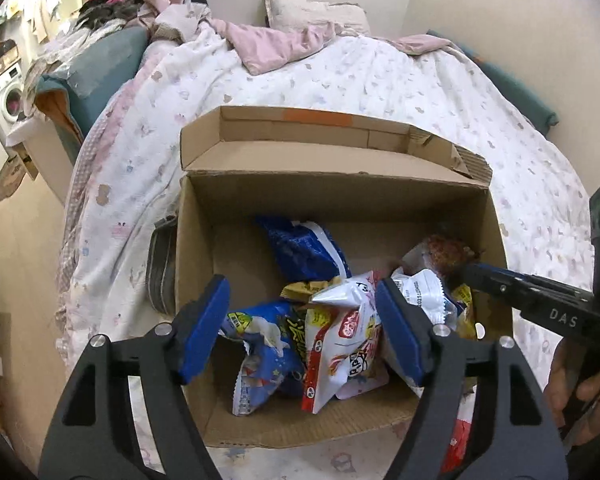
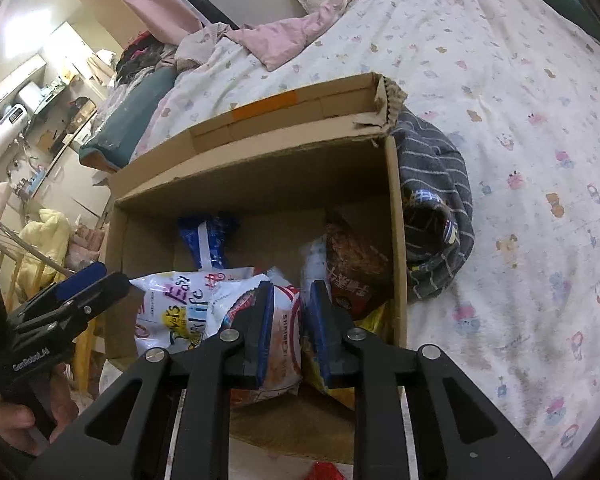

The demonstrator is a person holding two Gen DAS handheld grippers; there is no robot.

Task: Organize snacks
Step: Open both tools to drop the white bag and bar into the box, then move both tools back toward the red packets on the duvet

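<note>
From the left wrist, the left tool [image 1: 302,332] hangs spread over the cardboard box [image 1: 340,196] on the bed [image 1: 420,92], its blue pads clear of the packets below. A white-and-red snack bag [image 1: 340,344] lies between the pads untouched, long axis running from about 7 to 1 o'clock. A blue bag [image 1: 304,248] sits deeper, toward 12 o'clock. The right tool [image 1: 484,274] enters from 3 o'clock, tip inside the box.

From the right wrist, the right tool [image 2: 290,328] is pressed onto a small white-and-red packet [image 2: 286,344], held upright, long axis about 12 to 6 o'clock. A white bag with lettering [image 2: 180,300] lies at 9 o'clock, a brown packet [image 2: 356,264] against the wall at 1 o'clock. The left tool [image 2: 88,284] shows at 9 o'clock.

To do this well, I judge the pinched packet should go down into the free floor and be let go low.
</note>
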